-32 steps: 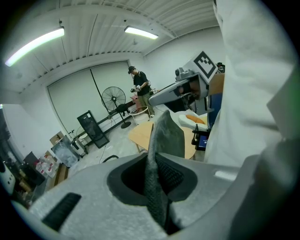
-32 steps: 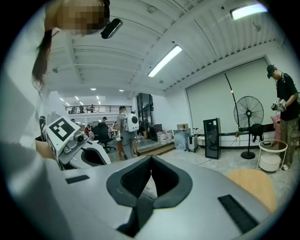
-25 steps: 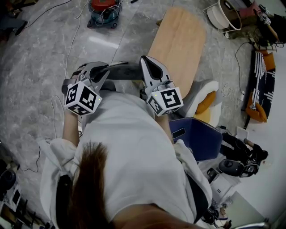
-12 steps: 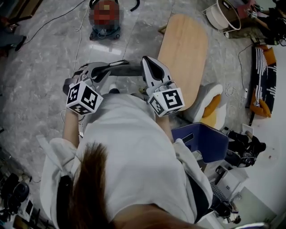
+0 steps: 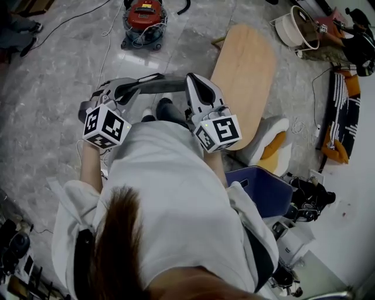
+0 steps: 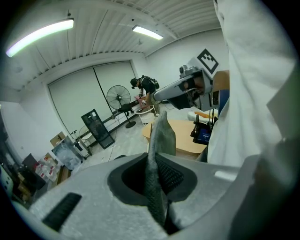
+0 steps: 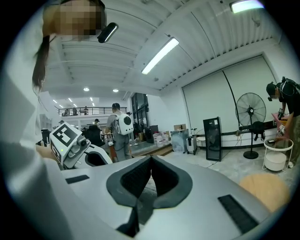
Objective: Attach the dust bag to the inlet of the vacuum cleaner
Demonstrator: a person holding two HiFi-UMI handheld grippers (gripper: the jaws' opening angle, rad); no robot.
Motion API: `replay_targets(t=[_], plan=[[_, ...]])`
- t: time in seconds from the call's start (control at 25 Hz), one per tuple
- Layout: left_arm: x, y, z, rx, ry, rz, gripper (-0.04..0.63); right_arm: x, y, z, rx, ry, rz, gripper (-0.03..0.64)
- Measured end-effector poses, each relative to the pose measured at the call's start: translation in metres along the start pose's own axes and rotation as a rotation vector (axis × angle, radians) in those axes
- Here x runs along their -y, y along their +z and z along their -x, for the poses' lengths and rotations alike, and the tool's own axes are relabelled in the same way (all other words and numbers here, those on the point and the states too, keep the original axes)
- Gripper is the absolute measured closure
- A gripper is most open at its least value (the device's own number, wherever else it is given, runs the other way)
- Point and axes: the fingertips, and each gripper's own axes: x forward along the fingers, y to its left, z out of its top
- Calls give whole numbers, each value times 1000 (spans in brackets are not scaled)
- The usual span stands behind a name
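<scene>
holding bag two-handed, vacuum is up-frame and well apart

left gripper (image 5: 114, 92), left of centre in the head view: jaws narrow, clamped on a fold of grey mesh cloth. its own view shows that cloth standing up between the pads, so it's gripped, not just near.

dust bag (image 5: 155, 87): grey band strung between the two gripper tips. long axis runs left-right across the frame, roughly level, off the floor.

vacuum cleaner (image 5: 143, 17): red canister on the floor at the top of the head view, slightly left of centre. it lies up-frame from the bag, well apart, with bare floor between. left gripper looks a bit nearer to it than the right. can't make out the inlet from here, too small.

right gripper (image 5: 192, 82), just right of centre: jaws fully together. its own view shows no cloth past the tips, but in the head view the bag's right end runs into its tip, so my read is a pinch on a thin edge.

wooden table (image 5: 246, 70): oval top, upper right, just beside the right gripper's side of the path.

count: 1 dust bag, 1 vacuum cleaner, 2 grippers, 1 table. judgement: approach phase, bag not yet at the inlet; the next move is straight up-frame, drifting a little left.
</scene>
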Motion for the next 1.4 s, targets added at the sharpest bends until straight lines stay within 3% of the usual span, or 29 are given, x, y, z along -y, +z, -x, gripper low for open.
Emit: replay_targets(t=[0.36, 0.8, 1.12, 1.4], plan=[[-26, -12, -25, -41, -4, 53, 552, 28, -9, -46, -20, 44, -69, 614], [-106, -17, -95, -89, -51, 82, 552, 107, -2, -137, -74, 65, -98, 615], [-158, -6, -144, -100, -42, 55, 554, 164, 1, -169, -80, 53, -97, 614], [-184, 0, -157, -106, -14, 46, 554, 181, 9, -186, -65, 63, -90, 614]])
